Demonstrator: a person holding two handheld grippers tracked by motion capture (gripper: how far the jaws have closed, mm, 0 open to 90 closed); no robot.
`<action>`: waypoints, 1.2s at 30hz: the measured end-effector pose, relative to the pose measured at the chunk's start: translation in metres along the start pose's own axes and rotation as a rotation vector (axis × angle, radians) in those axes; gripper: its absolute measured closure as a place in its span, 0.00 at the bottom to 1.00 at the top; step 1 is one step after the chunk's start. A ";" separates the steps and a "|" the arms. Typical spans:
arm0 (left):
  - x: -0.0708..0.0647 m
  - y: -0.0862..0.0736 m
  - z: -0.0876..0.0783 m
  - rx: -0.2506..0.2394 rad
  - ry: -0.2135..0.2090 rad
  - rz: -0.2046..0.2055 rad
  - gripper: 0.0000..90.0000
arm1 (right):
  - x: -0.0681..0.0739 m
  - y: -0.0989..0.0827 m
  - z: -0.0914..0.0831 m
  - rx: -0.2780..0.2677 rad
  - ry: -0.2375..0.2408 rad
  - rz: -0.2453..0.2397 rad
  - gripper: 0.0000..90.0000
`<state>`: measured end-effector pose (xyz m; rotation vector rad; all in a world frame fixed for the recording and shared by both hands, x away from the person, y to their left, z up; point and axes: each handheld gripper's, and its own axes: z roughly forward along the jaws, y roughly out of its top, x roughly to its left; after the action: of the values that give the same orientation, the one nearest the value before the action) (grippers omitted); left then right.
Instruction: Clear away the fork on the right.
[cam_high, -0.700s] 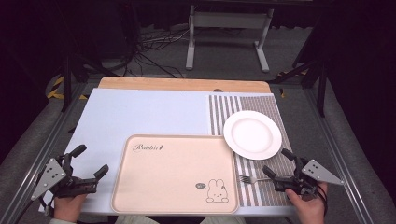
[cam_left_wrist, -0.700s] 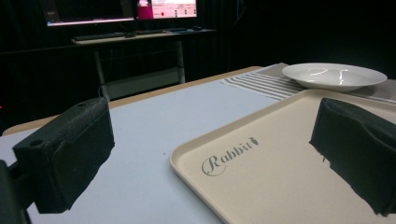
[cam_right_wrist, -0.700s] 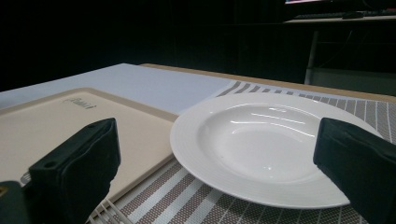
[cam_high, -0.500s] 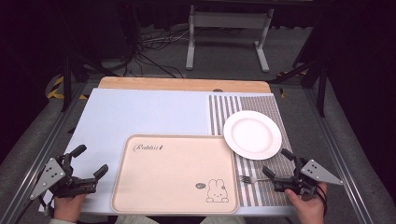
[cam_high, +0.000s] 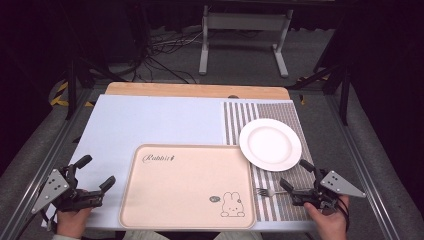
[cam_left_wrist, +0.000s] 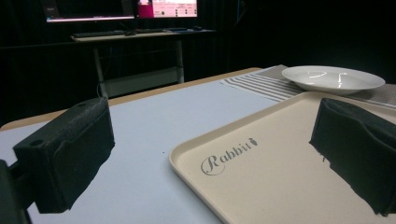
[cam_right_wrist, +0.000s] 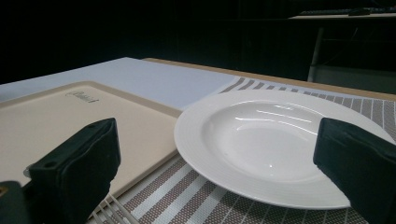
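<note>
A beige tray (cam_high: 187, 185) printed with "Rabbit" and a small rabbit lies at the table's near middle. A white plate (cam_high: 270, 143) rests on a striped placemat (cam_high: 260, 117) to its right. A fork (cam_high: 267, 191) lies on the mat just beside the tray's near right corner. My left gripper (cam_high: 96, 172) stands open at the near left, jaws wide apart with nothing between them; its view shows the tray (cam_left_wrist: 289, 163) and plate (cam_left_wrist: 332, 78). My right gripper (cam_high: 296, 175) is open at the near right, the fork's handle near its lower jaw; the plate (cam_right_wrist: 275, 140) lies ahead.
A pale blue mat (cam_high: 160, 120) covers the table's left and middle, with a wooden strip (cam_high: 197, 90) along the far edge. Beyond the table stand a metal frame (cam_high: 242, 30) and floor cables. A desk with monitors (cam_left_wrist: 121, 9) appears far off.
</note>
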<state>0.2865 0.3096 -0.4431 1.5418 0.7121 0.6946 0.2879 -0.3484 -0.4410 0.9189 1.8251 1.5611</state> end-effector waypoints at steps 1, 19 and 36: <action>0.000 0.000 0.000 0.000 0.001 -0.001 0.00 | 0.000 0.001 0.000 0.002 0.003 -0.002 0.02; -0.001 0.000 0.001 0.000 0.003 0.004 0.00 | -0.004 0.046 0.018 0.262 0.079 -0.130 0.02; -0.001 0.000 0.001 0.005 0.002 0.003 0.00 | -0.001 0.070 0.033 0.544 0.173 -0.299 0.03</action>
<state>0.2869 0.3082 -0.4428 1.5470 0.7135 0.6979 0.3243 -0.3228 -0.3770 0.6999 2.4453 1.0001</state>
